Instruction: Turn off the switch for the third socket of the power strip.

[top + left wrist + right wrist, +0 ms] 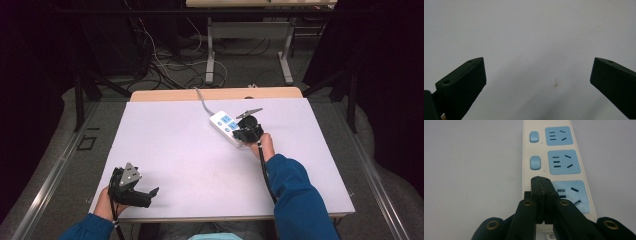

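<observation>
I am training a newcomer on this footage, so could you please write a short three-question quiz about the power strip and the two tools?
1. True or false: the right tool has its jaws closed together over the power strip.
2. How many blue sockets on the strip can be seen in the right gripper view? A) two B) three C) five
3. Fill in: the left tool sits near the table's ____ edge, with its jaws spread apart.

Key: 1. True; the tips sit where the nearest rocker switch would be, though contact cannot be confirmed. 2. B. 3. Near (the person's side), at the left corner, above bare surface.
</observation>
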`<control>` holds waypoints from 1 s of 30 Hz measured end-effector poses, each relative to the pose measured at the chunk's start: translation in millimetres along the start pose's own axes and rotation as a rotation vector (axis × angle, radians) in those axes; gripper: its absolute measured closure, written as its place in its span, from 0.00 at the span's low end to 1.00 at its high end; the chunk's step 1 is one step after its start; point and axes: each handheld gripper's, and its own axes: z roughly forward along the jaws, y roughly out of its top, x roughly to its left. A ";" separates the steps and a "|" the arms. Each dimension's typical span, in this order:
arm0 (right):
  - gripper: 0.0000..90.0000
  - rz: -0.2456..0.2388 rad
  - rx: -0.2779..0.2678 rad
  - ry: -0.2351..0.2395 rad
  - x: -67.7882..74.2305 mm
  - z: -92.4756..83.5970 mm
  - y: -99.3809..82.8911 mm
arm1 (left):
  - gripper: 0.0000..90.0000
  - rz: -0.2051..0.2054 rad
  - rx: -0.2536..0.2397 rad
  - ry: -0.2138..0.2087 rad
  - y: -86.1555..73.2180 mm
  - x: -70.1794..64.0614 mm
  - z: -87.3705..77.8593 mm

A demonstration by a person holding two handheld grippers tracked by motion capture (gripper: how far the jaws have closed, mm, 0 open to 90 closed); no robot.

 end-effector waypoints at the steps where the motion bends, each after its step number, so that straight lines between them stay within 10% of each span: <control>1: 1.00 -0.002 0.009 -0.006 0.2 -0.5 0.2 | 0.00 0.000 0.001 -0.002 0.0 0.0 0.0; 30: 1.00 0.015 0.010 -0.005 -0.1 -0.4 -0.8 | 0.00 0.001 0.002 -0.001 0.0 -0.3 0.0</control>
